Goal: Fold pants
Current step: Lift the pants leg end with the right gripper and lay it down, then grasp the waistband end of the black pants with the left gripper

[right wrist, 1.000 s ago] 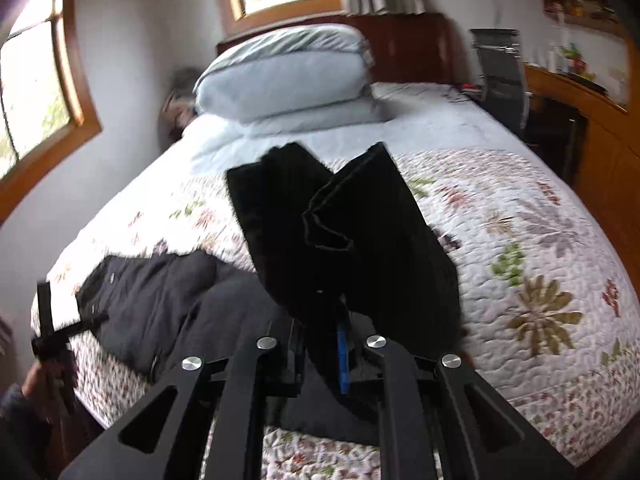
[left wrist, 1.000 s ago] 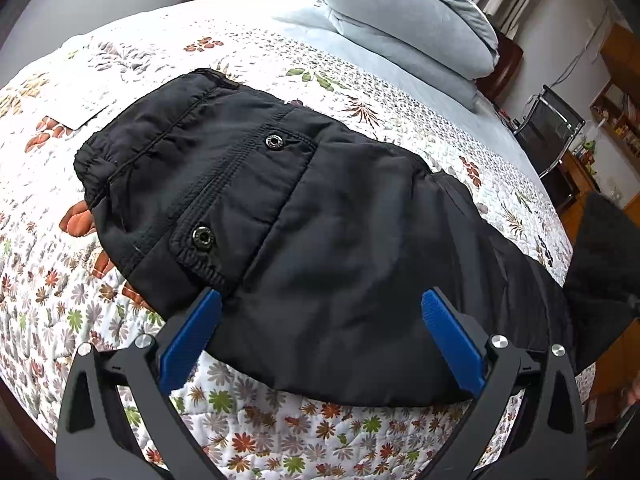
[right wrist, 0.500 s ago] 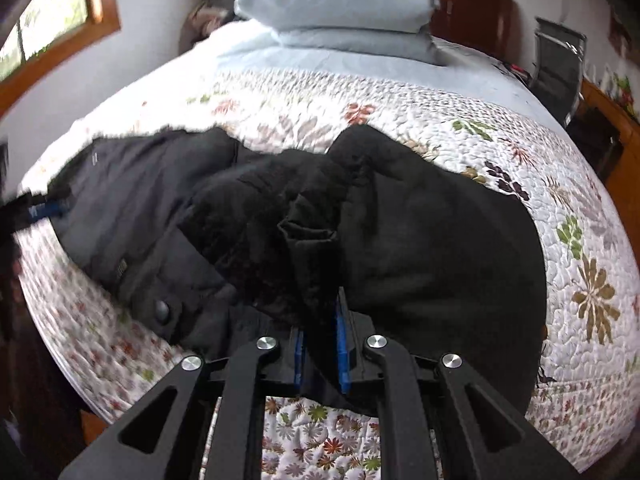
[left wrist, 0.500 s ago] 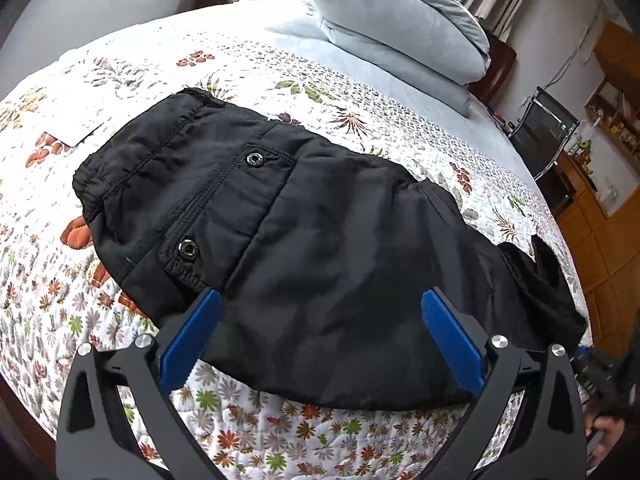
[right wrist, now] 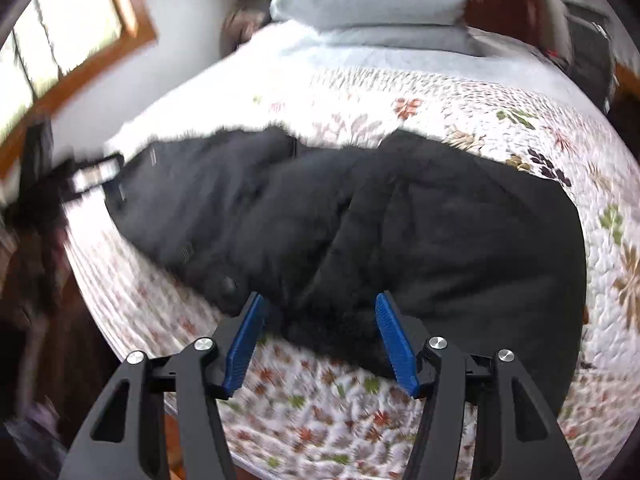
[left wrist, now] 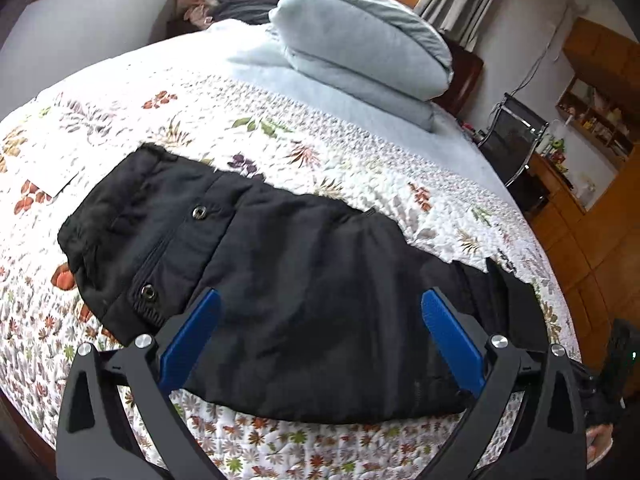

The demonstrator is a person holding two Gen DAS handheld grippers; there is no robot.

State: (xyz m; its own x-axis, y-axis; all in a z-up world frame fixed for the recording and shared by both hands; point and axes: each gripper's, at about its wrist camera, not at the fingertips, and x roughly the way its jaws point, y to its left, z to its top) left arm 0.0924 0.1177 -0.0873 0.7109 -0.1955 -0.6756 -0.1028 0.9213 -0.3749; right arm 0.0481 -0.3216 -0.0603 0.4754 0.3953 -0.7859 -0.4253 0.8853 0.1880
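Right tongs [right wrist: 318, 336]: now gaping wide, gripping nothing; half second ago clamping pants [left wrist: 304, 300] hem, hem now lying released on folded stack. Left tongs [left wrist: 320, 336]: staying wide, hovering above pants near edge, holding nothing. Pants lying doubled over on quilt [left wrist: 320, 152] near bed front edge. Left view alone showing two snap buttons [left wrist: 199, 212] at waistband end, pillows [left wrist: 360, 52], chair [left wrist: 516, 140]. Right view, motion-blurred, alone showing window [right wrist: 60, 40] and left tongs at far left.
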